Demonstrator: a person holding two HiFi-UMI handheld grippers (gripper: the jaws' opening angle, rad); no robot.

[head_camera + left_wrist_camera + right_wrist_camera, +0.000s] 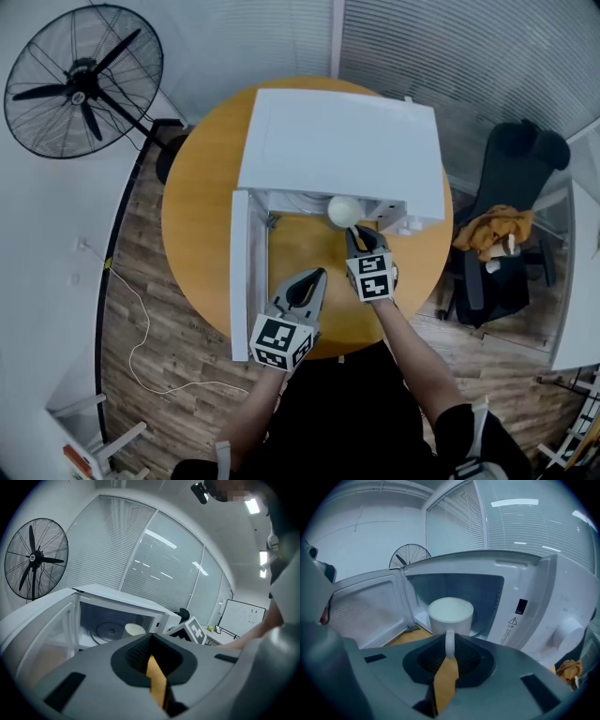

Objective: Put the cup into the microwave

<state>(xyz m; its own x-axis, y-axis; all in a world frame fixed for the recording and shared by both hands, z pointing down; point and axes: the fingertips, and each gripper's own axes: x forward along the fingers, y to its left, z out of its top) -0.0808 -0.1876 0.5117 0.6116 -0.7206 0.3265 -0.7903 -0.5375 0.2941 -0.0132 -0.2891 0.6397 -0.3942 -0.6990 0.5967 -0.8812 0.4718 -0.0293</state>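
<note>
A white microwave (347,141) stands on the round wooden table (197,216), its door (242,272) swung open to the left. My right gripper (357,234) is shut on the handle of a white cup (343,210), which hangs upright at the mouth of the cavity. In the right gripper view the cup (450,611) sits just past the jaws of the right gripper (449,644), with the open cavity behind. My left gripper (317,277) hovers over the table beside the door, shut and empty. The left gripper view shows the cup (135,629) near the turntable (110,631).
A black standing fan (84,80) is at the far left. An office chair (506,234) with an orange cloth sits to the right of the table. The microwave's control panel (543,602) flanks the cavity on the right. A cable (141,319) lies on the wooden floor.
</note>
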